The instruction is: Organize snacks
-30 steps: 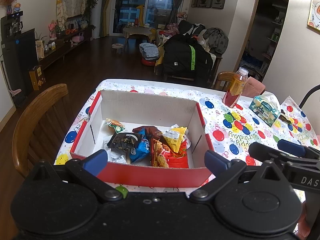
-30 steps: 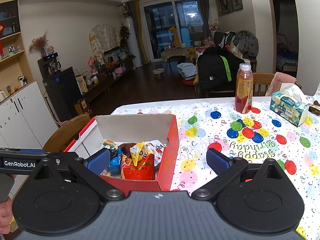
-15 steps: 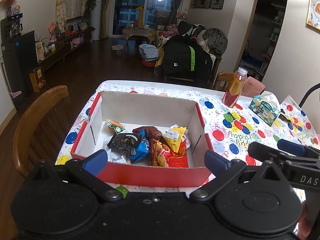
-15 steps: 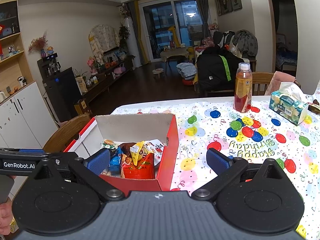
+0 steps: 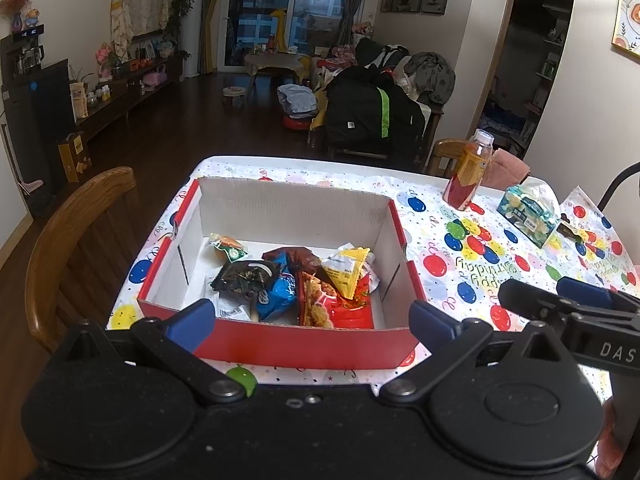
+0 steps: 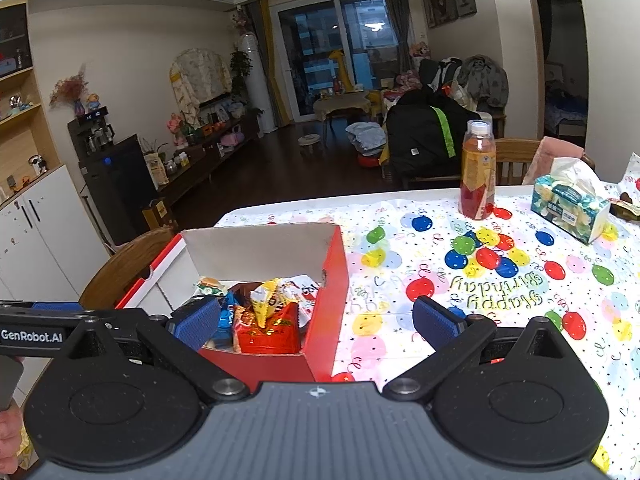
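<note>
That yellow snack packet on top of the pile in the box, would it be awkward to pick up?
Probably light and crinkly: the yellow snack packet looks puffed and creased, so it should give when squeezed. Its glossy film may slip. It leans on other packets in the red box, so lifting it could shift them.

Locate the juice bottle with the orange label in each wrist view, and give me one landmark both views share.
Left wrist view: the juice bottle stands upright at upper right, on the table's far edge, beyond the red box.
Right wrist view: the juice bottle stands upright right of centre, far side of the table.
Shared landmark: the tissue pack, just right of the bottle in both.
</note>
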### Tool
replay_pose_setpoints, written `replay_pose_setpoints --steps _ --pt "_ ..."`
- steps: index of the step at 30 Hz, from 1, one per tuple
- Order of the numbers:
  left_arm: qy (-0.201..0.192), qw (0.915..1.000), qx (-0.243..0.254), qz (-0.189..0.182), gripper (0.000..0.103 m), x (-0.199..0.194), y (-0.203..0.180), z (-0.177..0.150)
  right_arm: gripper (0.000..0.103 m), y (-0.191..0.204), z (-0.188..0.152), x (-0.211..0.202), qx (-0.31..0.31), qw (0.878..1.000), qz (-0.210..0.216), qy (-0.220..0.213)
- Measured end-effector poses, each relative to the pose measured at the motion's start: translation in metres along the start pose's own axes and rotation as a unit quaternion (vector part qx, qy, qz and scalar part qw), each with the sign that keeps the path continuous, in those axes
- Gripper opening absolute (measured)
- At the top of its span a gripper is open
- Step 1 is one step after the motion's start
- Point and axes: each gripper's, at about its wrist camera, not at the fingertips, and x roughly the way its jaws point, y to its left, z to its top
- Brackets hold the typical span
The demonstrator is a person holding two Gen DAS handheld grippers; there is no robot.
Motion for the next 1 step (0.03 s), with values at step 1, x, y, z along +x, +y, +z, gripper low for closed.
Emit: replay_pose_setpoints --steps 1 --pt "0.001 1.0000 0.000 -0.001 0.103 0.0000 0.0003 0.0001 0.103 -0.0026 0.0001 0.0001 0.004 1.000 -0.003 0.000"
